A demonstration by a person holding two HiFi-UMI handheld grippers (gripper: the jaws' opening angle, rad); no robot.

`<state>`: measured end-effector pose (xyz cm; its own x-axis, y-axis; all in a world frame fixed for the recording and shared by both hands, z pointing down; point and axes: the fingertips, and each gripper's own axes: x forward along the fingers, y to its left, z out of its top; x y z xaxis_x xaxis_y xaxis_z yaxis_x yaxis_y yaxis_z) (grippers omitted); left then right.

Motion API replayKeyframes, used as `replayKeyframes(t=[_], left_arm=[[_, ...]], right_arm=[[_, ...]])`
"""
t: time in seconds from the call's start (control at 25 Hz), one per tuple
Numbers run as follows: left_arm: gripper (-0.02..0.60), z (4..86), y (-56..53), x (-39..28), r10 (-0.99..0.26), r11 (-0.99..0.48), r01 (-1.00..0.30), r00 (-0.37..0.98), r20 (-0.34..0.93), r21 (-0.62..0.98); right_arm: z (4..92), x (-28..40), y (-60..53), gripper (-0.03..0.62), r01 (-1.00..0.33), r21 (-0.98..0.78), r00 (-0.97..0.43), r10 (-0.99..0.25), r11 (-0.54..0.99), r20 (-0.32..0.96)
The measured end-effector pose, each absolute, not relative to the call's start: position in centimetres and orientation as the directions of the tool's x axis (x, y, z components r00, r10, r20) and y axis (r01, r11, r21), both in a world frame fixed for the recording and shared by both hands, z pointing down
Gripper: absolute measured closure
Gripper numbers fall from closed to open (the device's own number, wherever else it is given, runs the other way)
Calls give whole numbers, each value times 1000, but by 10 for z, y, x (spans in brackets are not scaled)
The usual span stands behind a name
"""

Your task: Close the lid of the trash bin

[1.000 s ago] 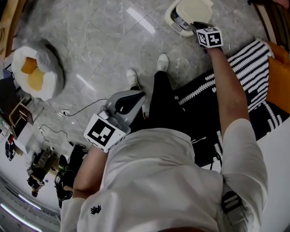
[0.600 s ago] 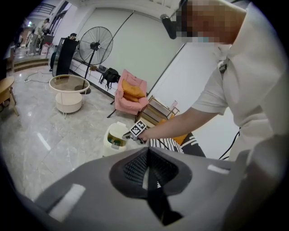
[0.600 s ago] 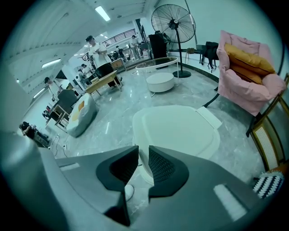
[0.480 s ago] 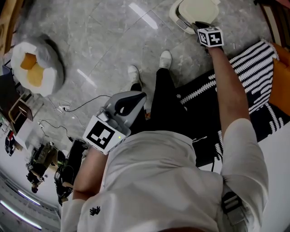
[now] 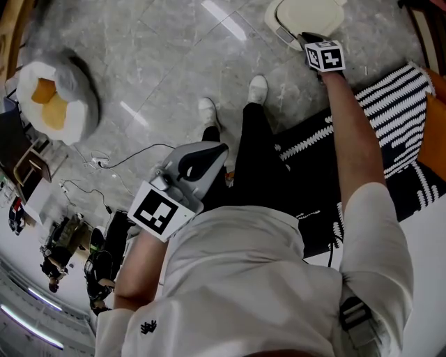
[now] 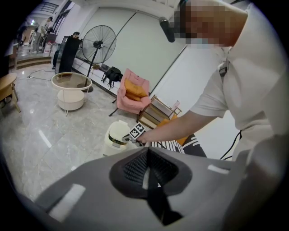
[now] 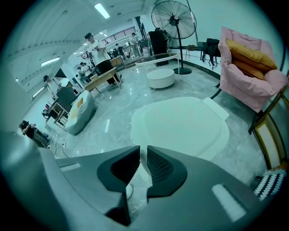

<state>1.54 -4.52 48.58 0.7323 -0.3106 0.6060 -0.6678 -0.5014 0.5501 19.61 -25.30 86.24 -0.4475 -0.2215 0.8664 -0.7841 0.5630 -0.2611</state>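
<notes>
Hanging left of centre in the head view, the left gripper (image 5: 212, 150) is holding its jaws clenched on nothing. At the upper right, the right gripper (image 5: 306, 38) is pinching the front edge of the trash bin (image 5: 273, 24) lid (image 5: 310, 12). The lid is looking like light, stiff, smooth plastic, and that lip is likely offering the surest grip.

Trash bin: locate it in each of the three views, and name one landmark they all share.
Head view: trash bin at the top edge, right of centre, just beyond the right gripper.
Left gripper view: the bin stands left of centre.
Right gripper view: its lid fills the centre, near edge between the jaws.
Shared landmark: the striped rug beside it.
</notes>
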Motion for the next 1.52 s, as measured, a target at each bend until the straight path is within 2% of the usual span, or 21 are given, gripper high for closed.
replayKeyframes(t=[0.64, 0.88, 1.52], left_arm=[[525, 510, -46, 20, -305, -456, -690, 715, 629, 562], [525, 513, -48, 25, -304, -455, -689, 716, 629, 564], [525, 508, -54, 31, -303, -477, -682, 720, 624, 555]], right_arm=[[904, 195, -250, 566, -783, -247, -422, -197, 570, 885], [908, 198, -249, 586, -774, -249, -432, -198, 583, 880], [905, 193, -251, 588, -768, -263, -444, -191, 584, 875]])
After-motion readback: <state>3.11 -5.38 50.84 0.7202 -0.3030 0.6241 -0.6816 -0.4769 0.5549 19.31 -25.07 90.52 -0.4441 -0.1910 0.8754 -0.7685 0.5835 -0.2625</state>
